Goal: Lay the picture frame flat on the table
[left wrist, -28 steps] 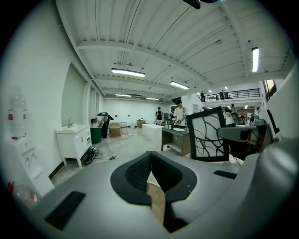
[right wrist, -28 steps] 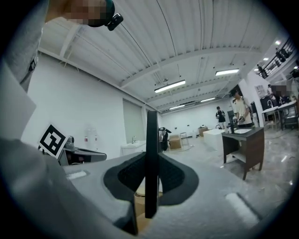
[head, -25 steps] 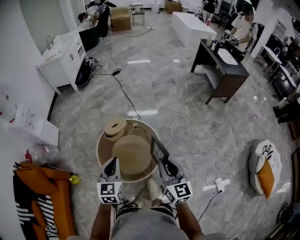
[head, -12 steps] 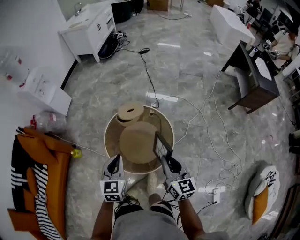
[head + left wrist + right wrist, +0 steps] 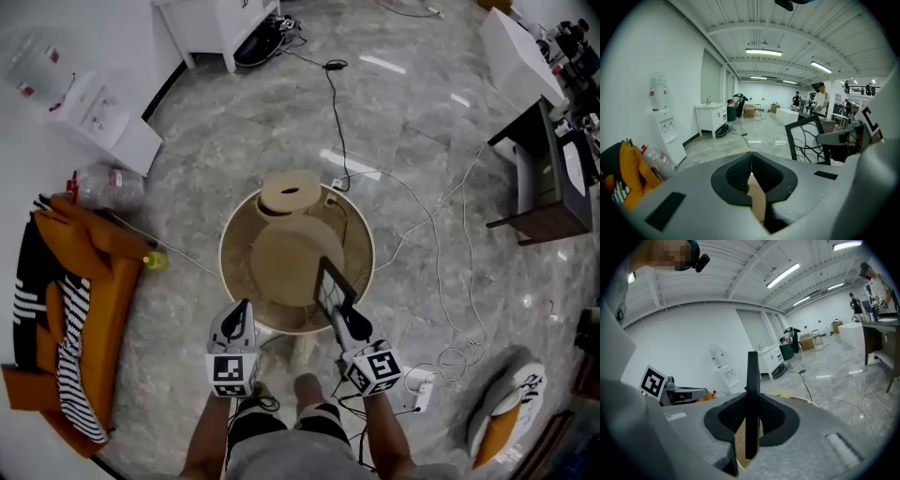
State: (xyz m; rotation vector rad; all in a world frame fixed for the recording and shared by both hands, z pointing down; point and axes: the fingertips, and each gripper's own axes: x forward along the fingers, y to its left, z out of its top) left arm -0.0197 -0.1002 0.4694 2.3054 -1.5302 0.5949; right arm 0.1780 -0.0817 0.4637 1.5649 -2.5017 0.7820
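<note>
In the head view a black picture frame [image 5: 333,284] stands upright over the near right part of a round beige table [image 5: 232,274]. My right gripper [image 5: 343,315] is shut on the frame's lower edge. The right gripper view shows the frame edge-on [image 5: 752,394] pinched between the pads of that gripper [image 5: 751,427]. My left gripper [image 5: 241,317] hovers at the table's near left edge, shut and holding nothing. In the left gripper view its pads meet [image 5: 751,158], and the frame [image 5: 806,139] shows to the right with a branch pattern inside.
On the table lie a large round mat [image 5: 286,253] and a smaller disc with a hole [image 5: 290,193]. Orange and striped cloth [image 5: 70,309] lies to the left. Cables [image 5: 441,244] and a power strip [image 5: 418,394] are on the floor to the right. A dark desk [image 5: 553,178] stands farther right.
The head view has swung, so table and grippers sit higher and more to the right in the picture. The frame stays upright in the right gripper; the left gripper keeps its place beside it.
</note>
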